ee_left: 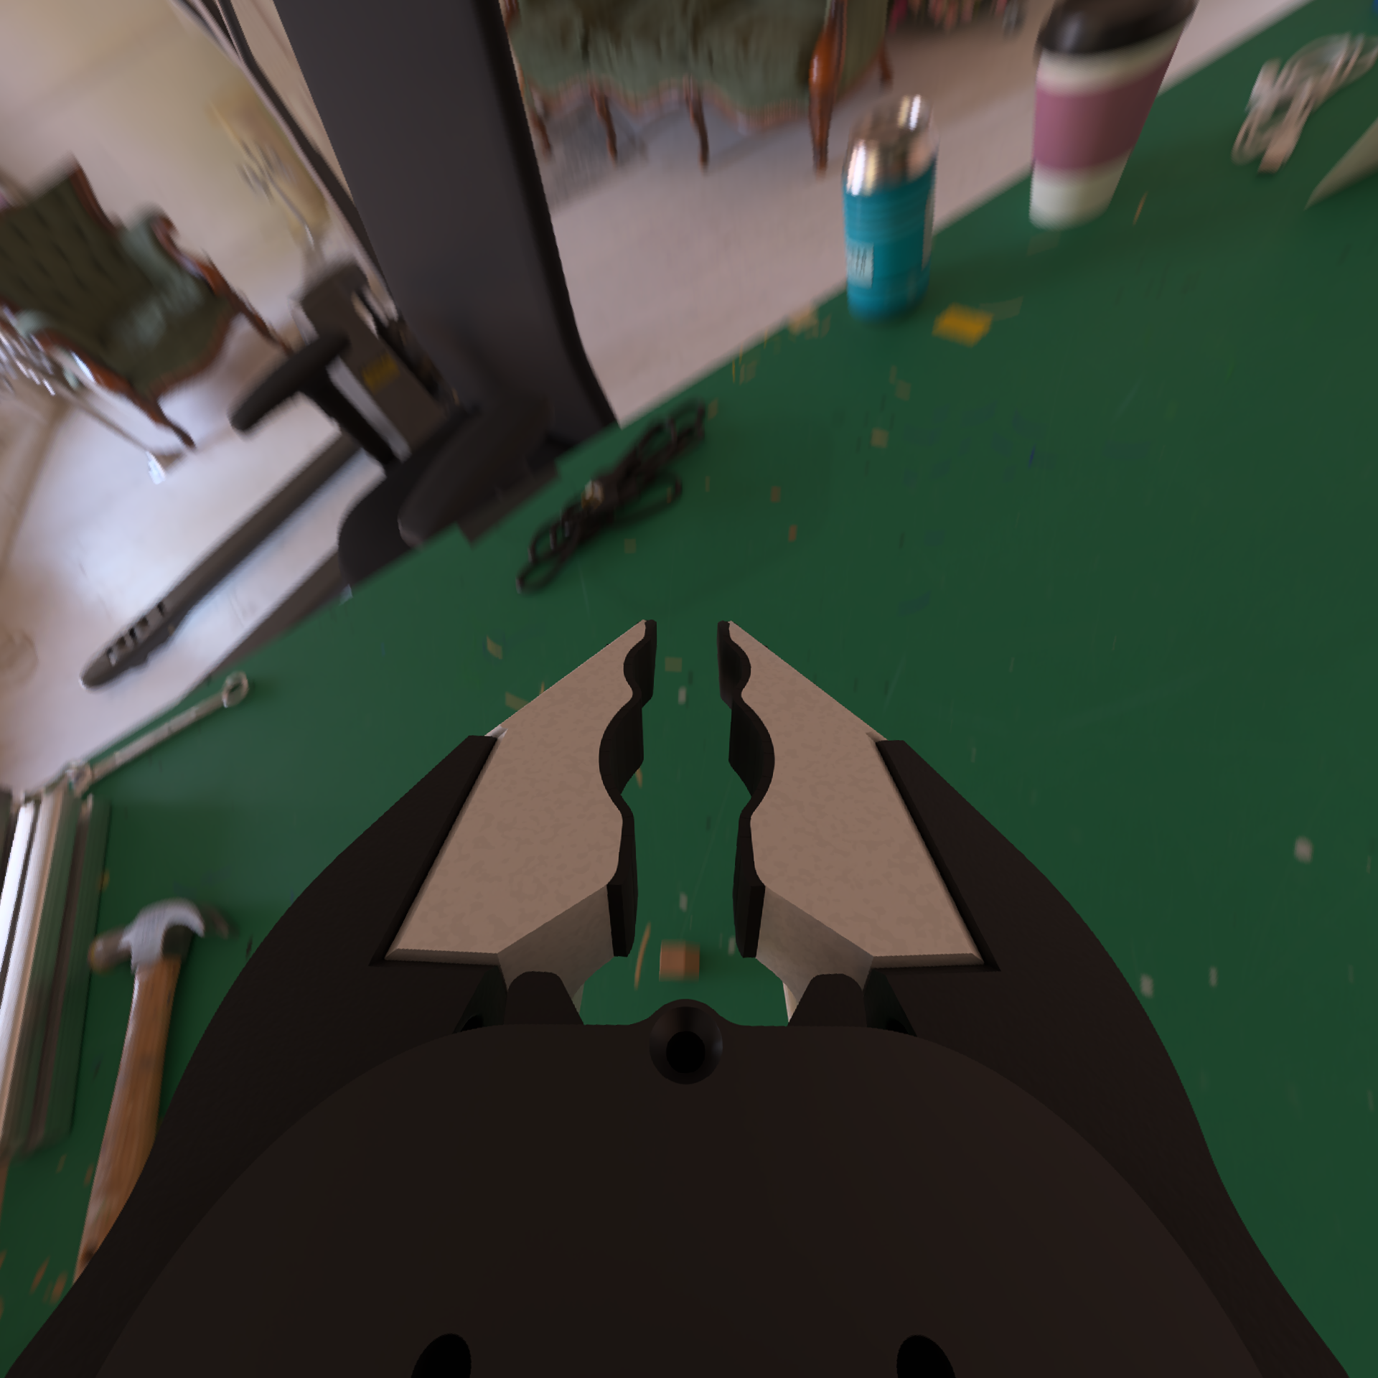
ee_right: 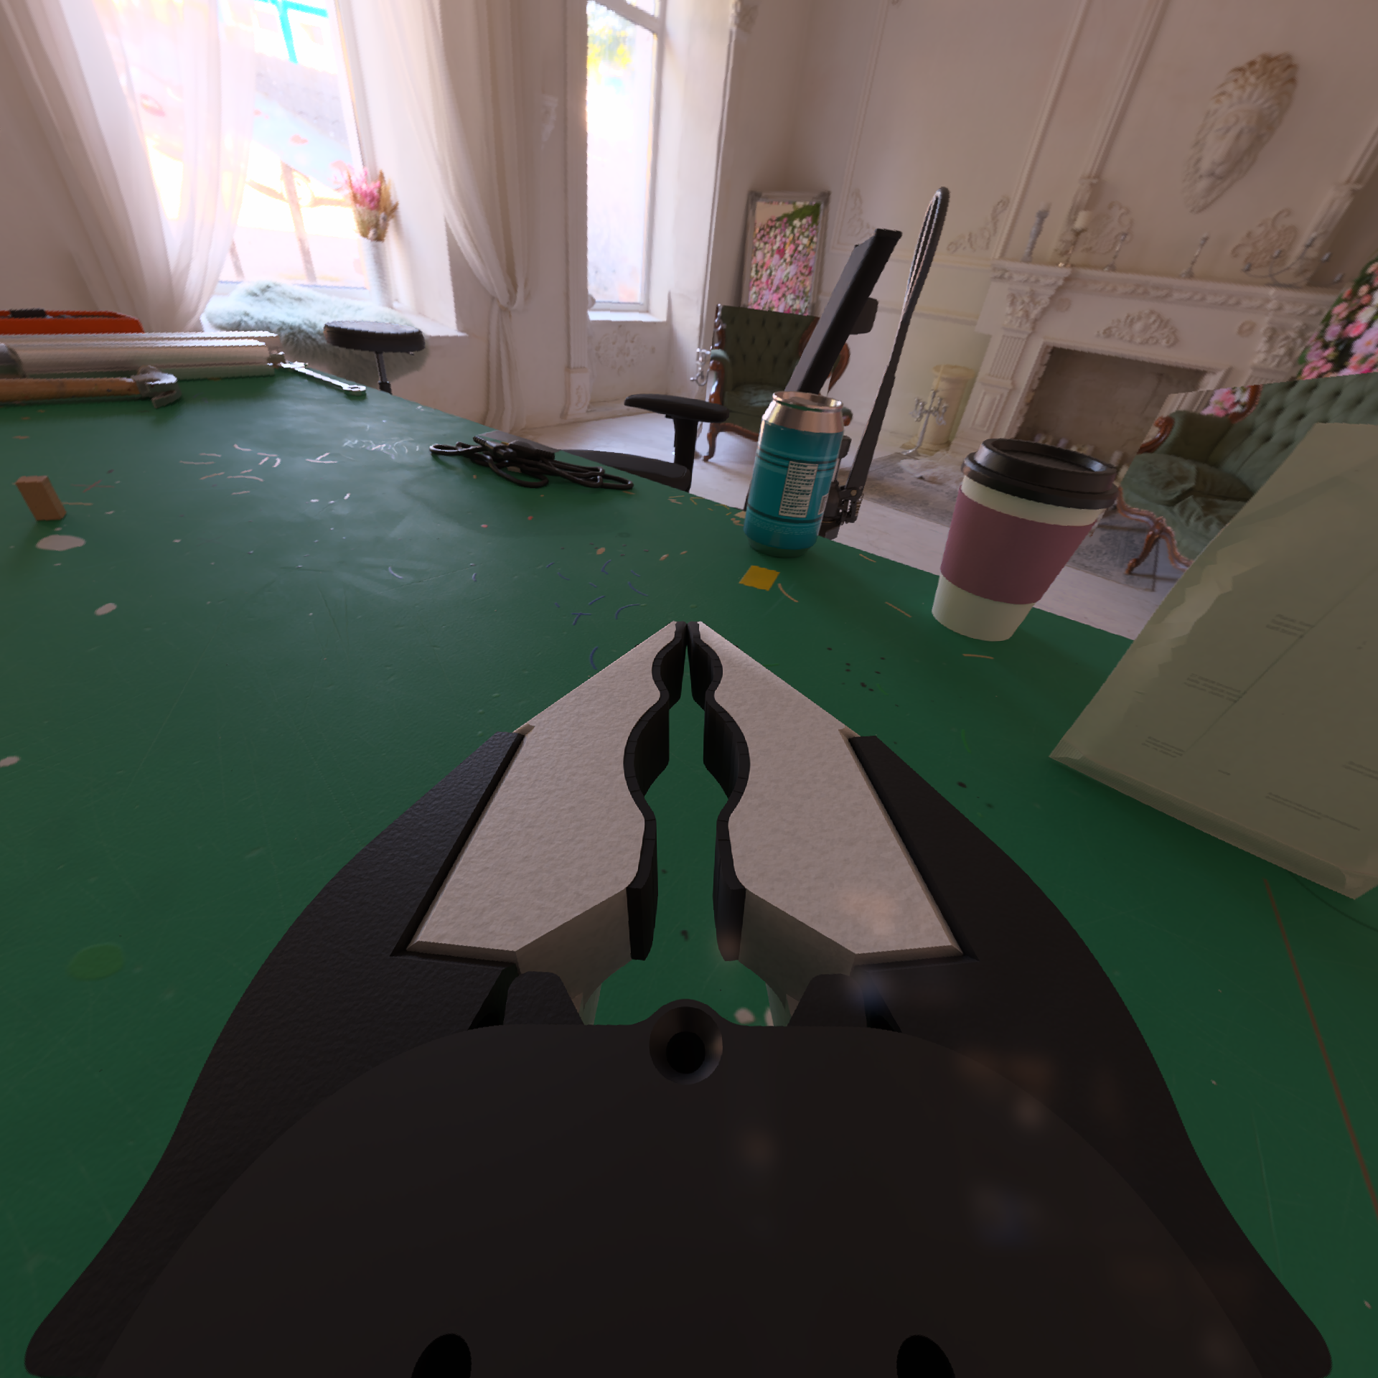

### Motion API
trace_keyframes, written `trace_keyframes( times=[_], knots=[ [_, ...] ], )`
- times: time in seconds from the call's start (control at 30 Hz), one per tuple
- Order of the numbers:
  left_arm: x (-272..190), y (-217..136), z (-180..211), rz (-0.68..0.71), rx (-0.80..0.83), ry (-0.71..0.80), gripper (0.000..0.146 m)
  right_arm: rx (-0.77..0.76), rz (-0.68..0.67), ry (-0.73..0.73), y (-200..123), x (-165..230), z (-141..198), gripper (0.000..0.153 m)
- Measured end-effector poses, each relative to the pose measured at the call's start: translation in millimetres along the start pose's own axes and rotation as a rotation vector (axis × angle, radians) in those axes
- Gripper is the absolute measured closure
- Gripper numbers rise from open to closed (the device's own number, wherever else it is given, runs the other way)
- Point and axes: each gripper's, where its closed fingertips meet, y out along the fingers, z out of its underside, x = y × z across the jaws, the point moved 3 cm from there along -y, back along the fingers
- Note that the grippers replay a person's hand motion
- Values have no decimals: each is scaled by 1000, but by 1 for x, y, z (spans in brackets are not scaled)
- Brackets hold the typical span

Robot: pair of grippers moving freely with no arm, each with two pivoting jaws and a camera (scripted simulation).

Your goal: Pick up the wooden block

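Green mat over a big worktable, fancy room behind it, bits of debris everywhere. So the wooden block is tiny and sits flat on the mat, showing in the left wrist view way back between the roots of the left gripper's fingers, below them rather than between the tips. The fingers are spread a little, with green showing all the way down the gap and nothing held. From the right wrist view the same block is far off to the left, well apart from the right gripper, whose tips are pressed nearly together on nothing.

I'd say it's the approach step, grasp not started. The left one looks like the obvious candidate: it needs to pull back or tilt down so the tips straddle the block, then descend and close.

Around it: a hammer off left, a cable bundle, a teal can and a coffee cup farther away.
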Motion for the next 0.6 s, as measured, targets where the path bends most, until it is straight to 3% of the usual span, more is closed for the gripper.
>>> trace_keyframes(
  times=[0.23, 0.47, 0.6],
  knots=[
    [11, -15, 107, 68, 368, -5, 126, 28, -37, -28, 4, 9, 5, 153],
    [9, 6, 160, 107, 592, 27, 125, 40, -62, -56, 5, 15, 8, 153],
    [10, 22, 178, 137, 670, -32, 123, 43, -70, -84, 5, 18, 8, 153]
  ],
)
